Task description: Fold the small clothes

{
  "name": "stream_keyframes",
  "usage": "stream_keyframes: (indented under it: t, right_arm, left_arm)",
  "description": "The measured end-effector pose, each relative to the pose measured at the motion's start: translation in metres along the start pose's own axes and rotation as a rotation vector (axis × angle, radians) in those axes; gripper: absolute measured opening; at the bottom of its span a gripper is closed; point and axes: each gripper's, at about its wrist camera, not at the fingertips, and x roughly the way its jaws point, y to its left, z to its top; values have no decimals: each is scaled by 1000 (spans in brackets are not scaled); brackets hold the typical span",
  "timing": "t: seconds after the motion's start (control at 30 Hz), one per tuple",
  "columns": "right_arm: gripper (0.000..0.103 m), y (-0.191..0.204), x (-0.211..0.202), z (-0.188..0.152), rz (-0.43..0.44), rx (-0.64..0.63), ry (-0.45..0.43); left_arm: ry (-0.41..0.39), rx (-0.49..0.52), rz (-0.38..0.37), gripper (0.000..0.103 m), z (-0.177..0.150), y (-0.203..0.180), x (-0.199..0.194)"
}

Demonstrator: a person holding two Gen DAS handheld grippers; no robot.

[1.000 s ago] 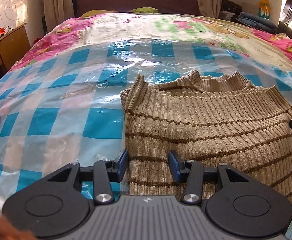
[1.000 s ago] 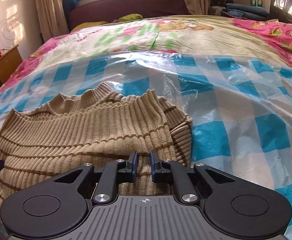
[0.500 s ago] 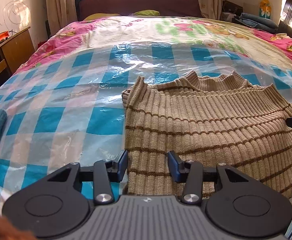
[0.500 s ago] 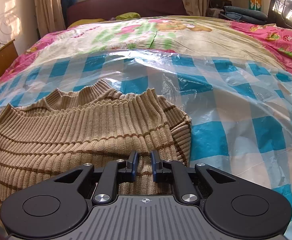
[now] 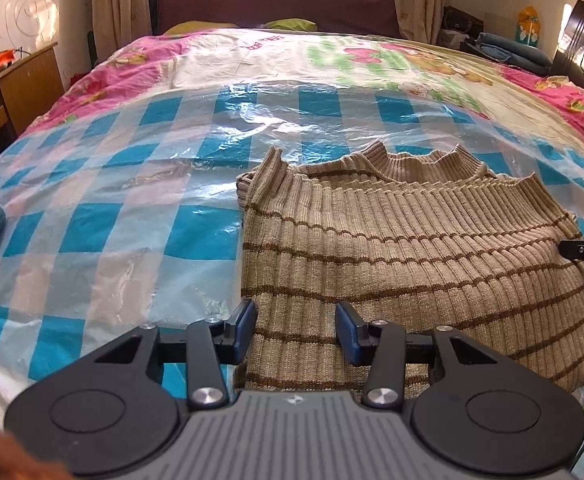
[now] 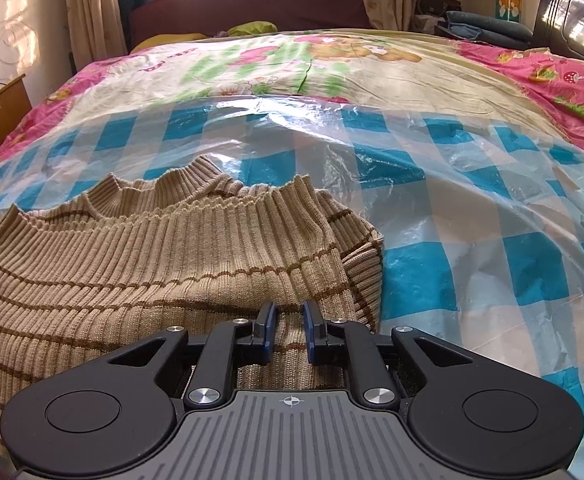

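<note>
Easing off, widened the right gripper [image 6: 289, 318] from nearly shut to a narrow gap over the striped sweater [image 6: 132, 272] at its near hem, kept the left gripper [image 5: 295, 318] wider apart astride its left edge, and left it lying folded on the checked sheet [image 6: 452, 208], probably released.

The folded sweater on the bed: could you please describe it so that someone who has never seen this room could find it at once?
Start from the bed's pink cartoon bedspread, then come nearer to the clear plastic sheet with blue checks laid over it. On that sheet lies the sweater, folded. It is the only tan ribbed knit with thin brown stripes; the knits at the sheet's edges are blue or teal.
</note>
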Motion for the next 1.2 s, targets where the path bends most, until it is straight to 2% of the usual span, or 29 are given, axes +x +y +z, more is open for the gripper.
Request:
stream_keyframes:
  t: [0.73,0.8,0.87,1.0,1.13,1.2]
  right_arm:
    - [14,-6,-2,-1,31,10,-4]
    - [14,-9,-8,0,34,32,-5]
    - [19,-9,-19,-1,38,27,-32]
    - [19,-10,-40,-13,28,-10,-71]
    - [21,-28,-31,-26,-20,21,-18]
    - [22,-41,-26,-29,-5,86,6]
  left_arm:
    - [27,11,16,49,-2,5,5]
    - [32,-1,15,49,-4,10,3]
    - [18,-8,15,49,-5,13,-4]
    - [-11,-2,12,48,-8,13,-13]
    - [34,3,24,49,-16,12,-1]
    - [52,3,31,49,-20,12,2]
